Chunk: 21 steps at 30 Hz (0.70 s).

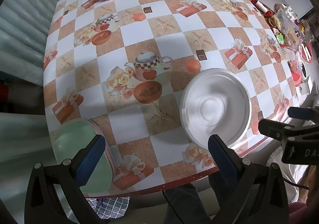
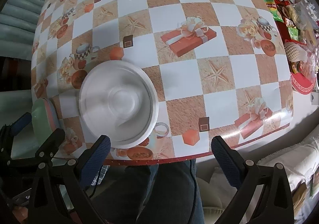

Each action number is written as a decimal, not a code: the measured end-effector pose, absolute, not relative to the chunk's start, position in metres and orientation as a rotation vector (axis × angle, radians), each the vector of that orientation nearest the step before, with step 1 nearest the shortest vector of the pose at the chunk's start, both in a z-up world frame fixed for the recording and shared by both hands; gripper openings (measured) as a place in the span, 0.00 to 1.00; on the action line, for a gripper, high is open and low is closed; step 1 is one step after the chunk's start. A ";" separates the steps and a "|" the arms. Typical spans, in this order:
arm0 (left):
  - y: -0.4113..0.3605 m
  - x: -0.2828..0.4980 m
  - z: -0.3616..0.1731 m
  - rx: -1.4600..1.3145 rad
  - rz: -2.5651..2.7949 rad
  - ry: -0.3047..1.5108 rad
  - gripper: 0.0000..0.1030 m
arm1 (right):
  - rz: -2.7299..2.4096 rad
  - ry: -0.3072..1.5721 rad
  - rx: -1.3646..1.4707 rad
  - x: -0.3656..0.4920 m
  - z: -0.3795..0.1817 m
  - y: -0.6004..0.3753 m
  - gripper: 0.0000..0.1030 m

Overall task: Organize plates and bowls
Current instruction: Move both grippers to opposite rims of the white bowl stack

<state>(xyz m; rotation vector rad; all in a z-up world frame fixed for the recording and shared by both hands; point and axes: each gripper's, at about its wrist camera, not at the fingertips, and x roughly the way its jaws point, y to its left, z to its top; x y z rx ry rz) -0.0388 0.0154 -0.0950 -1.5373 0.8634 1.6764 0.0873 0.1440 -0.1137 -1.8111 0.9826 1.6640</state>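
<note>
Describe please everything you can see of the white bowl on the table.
The white bowl is round and plain, with a raised rim and a small circular ring at the centre of its bottom. It looks like smooth matte plastic or ceramic; which one cannot be told. It stands upright and empty on the checkered tablecloth, near the table's front edge. Neither gripper touches it, and nothing else does. The green plate lies apart from it, toward the left.

Bright, even daylight; soft shadows on cloth [image 1: 139,30]. White bowl [image 1: 214,108] motion-blurred in both views. Glare at table edge [image 2: 279,116]. Heavy fisheye warp, dark corners.
</note>
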 end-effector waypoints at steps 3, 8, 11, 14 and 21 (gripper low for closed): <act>0.018 -0.036 -0.096 -1.536 1.672 0.870 1.00 | 1.653 0.992 -1.812 0.091 -0.115 0.146 0.99; 0.021 -0.034 -0.099 -1.543 1.659 0.873 1.00 | 1.639 1.006 -1.814 0.096 -0.118 0.149 0.99; 0.023 -0.033 -0.102 -1.553 1.653 0.877 1.00 | 1.630 1.011 -1.816 0.099 -0.120 0.152 0.99; 0.024 -0.033 -0.106 -1.567 1.648 0.874 1.00 | 1.615 1.024 -1.820 0.102 -0.124 0.155 0.99; 0.032 -0.034 -0.121 -1.594 1.633 0.899 1.00 | 1.586 1.034 -1.840 0.103 -0.139 0.160 0.99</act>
